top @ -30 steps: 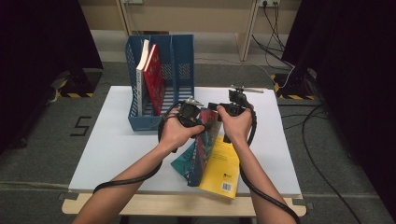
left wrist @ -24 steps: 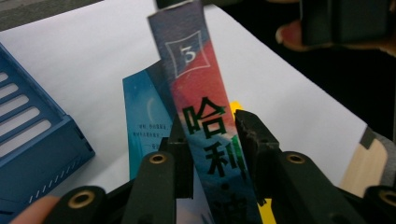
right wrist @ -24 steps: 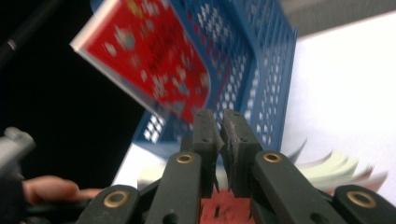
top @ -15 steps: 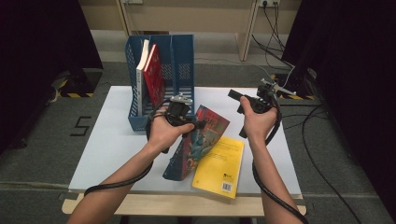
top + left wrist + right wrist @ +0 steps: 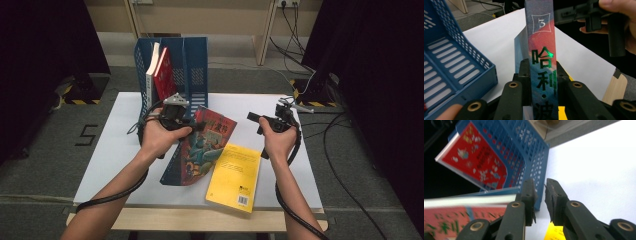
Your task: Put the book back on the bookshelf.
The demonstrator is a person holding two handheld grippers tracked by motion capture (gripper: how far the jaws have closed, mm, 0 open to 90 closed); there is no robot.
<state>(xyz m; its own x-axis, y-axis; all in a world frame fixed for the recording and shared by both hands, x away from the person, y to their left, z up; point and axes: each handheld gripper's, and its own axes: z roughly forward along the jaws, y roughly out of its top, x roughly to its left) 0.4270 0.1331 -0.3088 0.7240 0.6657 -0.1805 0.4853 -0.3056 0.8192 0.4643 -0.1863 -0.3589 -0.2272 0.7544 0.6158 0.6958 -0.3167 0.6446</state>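
Note:
A book with a red and blue picture cover (image 5: pixel 207 147) stands tilted on the white table (image 5: pixel 120 150), its lower edge resting there. My left gripper (image 5: pixel 192 125) is shut on its spine (image 5: pixel 542 75), the jaws having just been closing on it. To the right my right gripper (image 5: pixel 254 120) hangs free of the book; its jaws have just been opening and nothing is between them (image 5: pixel 539 187). A yellow book (image 5: pixel 235 177) lies flat near the front edge, partly under the tilted book. The right gripper (image 5: pixel 596 15) also shows beyond the spine.
A blue file rack (image 5: pixel 192 65) stands at the back left of the table and holds a red book (image 5: pixel 162 75) leaning in its left slot. The rack (image 5: pixel 534 157) and the red book (image 5: pixel 476 157) lie ahead of my right gripper. Cables lie on the floor at the right.
The right gripper let go of the picture book and drew away to the right, its jaws parting. The left gripper moved left and up with the book, uncovering more of the yellow book.

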